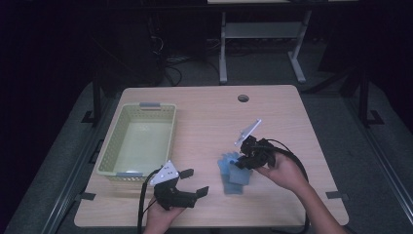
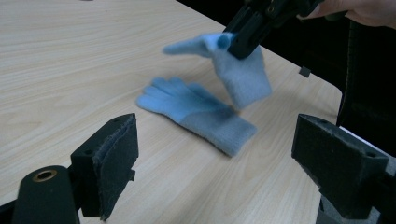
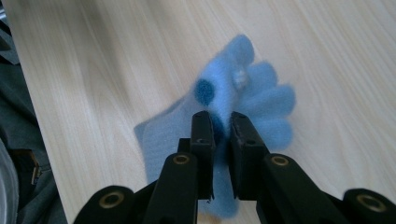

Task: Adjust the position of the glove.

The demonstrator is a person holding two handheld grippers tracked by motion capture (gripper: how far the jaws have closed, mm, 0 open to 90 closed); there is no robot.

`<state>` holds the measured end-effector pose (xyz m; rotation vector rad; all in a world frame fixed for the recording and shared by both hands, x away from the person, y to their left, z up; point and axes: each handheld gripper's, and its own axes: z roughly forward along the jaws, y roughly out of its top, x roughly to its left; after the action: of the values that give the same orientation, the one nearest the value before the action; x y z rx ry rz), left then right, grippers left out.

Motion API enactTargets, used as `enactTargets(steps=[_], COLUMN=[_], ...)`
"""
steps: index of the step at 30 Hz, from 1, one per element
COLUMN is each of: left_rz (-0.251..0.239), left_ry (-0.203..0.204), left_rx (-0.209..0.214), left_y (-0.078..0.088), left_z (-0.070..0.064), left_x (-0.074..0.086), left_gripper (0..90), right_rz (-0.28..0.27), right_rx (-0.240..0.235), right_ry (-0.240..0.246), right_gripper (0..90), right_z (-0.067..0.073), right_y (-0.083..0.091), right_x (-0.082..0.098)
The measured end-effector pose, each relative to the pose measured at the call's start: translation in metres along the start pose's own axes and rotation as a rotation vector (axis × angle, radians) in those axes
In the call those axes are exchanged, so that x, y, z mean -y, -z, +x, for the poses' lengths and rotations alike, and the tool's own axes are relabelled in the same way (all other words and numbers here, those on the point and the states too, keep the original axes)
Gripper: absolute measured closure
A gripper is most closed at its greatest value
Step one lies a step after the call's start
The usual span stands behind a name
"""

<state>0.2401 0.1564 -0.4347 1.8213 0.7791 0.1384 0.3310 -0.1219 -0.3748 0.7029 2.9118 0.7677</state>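
Two light-blue knit gloves are on the right half of the wooden table (image 1: 204,112). One glove (image 2: 196,114) lies flat on the wood, fingers pointing away from the near table edge. The other glove (image 2: 240,72) hangs just above it, pinched in my right gripper (image 1: 239,163). In the right gripper view the black jaws (image 3: 220,123) are shut on this glove (image 3: 254,95), whose fingers splay beyond the pads. My left gripper (image 1: 195,181) is near the front edge, left of the gloves. It stands open and holds nothing, and the lying glove is ahead of its jaws (image 2: 224,149).
A pale green plastic basket (image 1: 109,158) stands at the table's left side, with nothing visible inside. A round cable hole (image 1: 243,98) sits near the far edge. A desk frame (image 1: 263,44) and cables are on the floor beyond.
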Motion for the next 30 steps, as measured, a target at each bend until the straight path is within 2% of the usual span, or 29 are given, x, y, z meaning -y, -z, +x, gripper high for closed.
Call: enactTargets(steps=[4,13,19,26,30], left_rz=[0.003,-0.001,-0.005,-0.004,-0.001], left_ry=[0.001,0.005,0.002,-0.001,0.003], left_rx=[-0.003,-0.004,-0.003,-0.003,-0.004], left_y=[0.000,0.000,0.002,0.001,0.000], left_z=[0.000,0.000,0.001,0.000,0.000], left_x=[0.000,0.000,0.000,-0.001,0.000], left_gripper=[14.3,14.3,14.3,14.3,14.3], right_rz=[0.011,0.039,0.048,0.043,0.062], right_rx=[-0.014,-0.049,-0.076,-0.079,-0.084], right_ry=[0.019,0.025,0.030,0.036,0.024], right_gripper=[81.0,80.7,80.4,80.2,79.4], right_z=[0.002,0.002,0.003,0.003,0.003], right_y=[-0.008,-0.022,-0.024,-0.024,-0.029], right_x=[-0.001,-0.004,-0.004,-0.004,-0.004])
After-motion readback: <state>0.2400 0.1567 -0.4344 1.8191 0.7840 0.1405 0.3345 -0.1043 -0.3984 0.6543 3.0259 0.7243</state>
